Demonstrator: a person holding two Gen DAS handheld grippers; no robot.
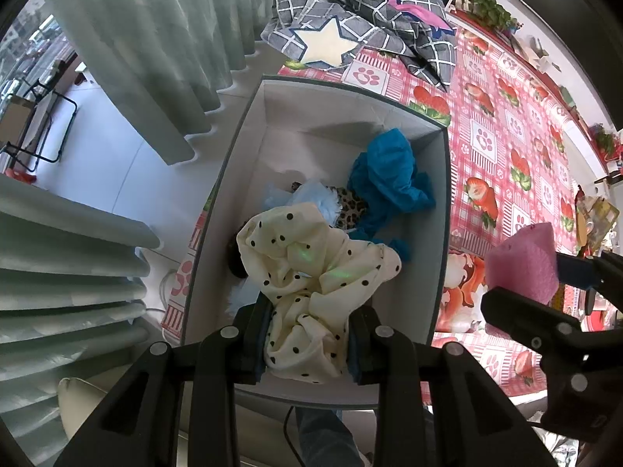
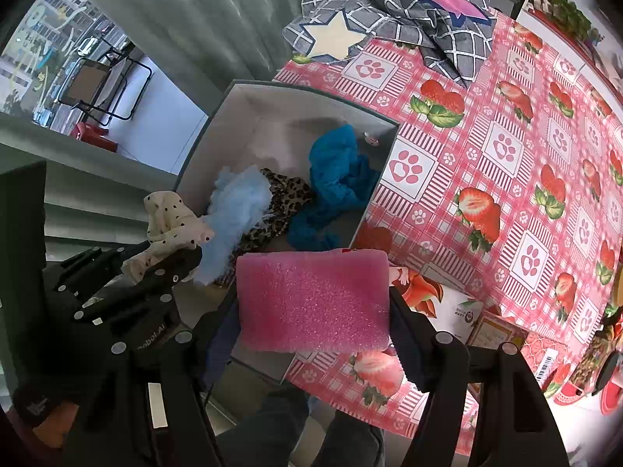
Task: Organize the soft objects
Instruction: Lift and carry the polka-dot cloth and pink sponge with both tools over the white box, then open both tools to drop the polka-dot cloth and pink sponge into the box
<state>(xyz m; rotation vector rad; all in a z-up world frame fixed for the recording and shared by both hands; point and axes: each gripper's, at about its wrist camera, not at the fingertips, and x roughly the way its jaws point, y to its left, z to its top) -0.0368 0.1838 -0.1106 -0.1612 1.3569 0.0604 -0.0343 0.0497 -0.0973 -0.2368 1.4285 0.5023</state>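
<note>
The left gripper (image 1: pixel 307 344) is closed tight on a cream cloth with black dots (image 1: pixel 311 272) and holds it just above the near end of the open grey box (image 1: pixel 444 210). Inside the box lie a blue cloth (image 1: pixel 389 179), a leopard-print cloth (image 2: pixel 286 202) and a pale blue fluffy piece (image 2: pixel 237 210). The right gripper (image 2: pixel 313 299) clamps a pink foam block (image 2: pixel 311 299) between its fingers, over the near right corner of the box. Beyond the box, a grey checked blanket with a star (image 1: pixel 370 27) lies on the tabletop (image 1: pixel 506 148).
</note>
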